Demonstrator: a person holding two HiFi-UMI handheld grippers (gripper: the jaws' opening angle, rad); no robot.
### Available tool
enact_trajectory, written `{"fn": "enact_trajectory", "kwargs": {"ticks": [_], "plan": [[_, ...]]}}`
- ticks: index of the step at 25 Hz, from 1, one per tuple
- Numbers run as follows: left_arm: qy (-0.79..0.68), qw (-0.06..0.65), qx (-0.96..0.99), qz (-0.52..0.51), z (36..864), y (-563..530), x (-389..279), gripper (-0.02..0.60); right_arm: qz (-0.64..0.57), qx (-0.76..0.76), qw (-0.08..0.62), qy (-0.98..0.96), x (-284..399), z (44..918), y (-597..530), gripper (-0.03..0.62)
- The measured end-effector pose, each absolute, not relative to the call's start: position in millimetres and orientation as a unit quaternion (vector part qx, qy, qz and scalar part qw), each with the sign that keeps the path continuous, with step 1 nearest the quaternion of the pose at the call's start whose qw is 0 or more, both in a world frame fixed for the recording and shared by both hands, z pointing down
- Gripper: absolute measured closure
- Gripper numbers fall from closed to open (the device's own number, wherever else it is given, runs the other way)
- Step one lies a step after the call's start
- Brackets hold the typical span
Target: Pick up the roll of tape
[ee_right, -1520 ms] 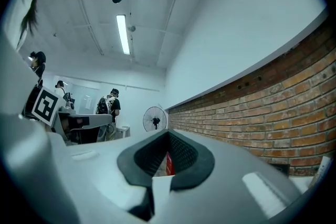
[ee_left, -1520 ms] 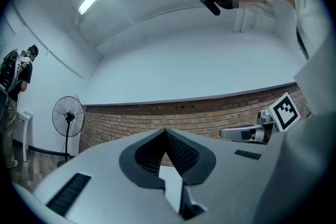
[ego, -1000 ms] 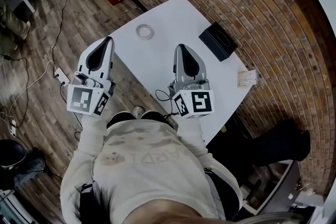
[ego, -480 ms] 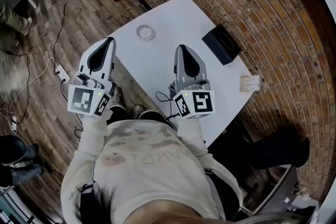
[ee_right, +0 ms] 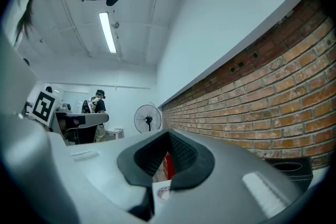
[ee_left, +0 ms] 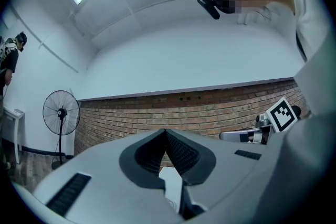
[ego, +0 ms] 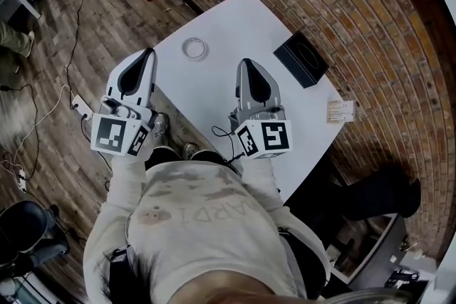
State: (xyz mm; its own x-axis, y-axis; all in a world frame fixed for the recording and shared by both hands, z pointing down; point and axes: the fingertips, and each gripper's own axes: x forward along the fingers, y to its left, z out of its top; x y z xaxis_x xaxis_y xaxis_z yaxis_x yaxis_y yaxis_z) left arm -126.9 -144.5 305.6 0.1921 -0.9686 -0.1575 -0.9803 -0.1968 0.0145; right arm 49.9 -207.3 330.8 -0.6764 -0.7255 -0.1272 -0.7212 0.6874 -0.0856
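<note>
Lying flat: one tape roll [ego: 194, 48]; one table [ego: 239, 28]

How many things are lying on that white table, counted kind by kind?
roll of tape: 1
black box: 1
Total: 2 things on the white table

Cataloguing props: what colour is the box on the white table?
Black; the black rectangular box shows best in the head view.
</note>
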Motion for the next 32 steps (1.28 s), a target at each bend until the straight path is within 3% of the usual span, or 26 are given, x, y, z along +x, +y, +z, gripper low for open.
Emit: {"fn": "enact_trajectory", "kwargs": {"ticks": [11,32], "plan": [[0.581,0.037,-0.811,0.061,308.1,-214.8,-164.8,0.575,-0.034,-0.448,0.050,0.892,13.6,341.4,-263.4,0.583],[0.495,0.007,-0.867,0.060,337.3,-320.7,-231.6,0.575,-0.195,-0.517,-0.123,0.825,-56.2,476.2,-363.5,0.583]]}}
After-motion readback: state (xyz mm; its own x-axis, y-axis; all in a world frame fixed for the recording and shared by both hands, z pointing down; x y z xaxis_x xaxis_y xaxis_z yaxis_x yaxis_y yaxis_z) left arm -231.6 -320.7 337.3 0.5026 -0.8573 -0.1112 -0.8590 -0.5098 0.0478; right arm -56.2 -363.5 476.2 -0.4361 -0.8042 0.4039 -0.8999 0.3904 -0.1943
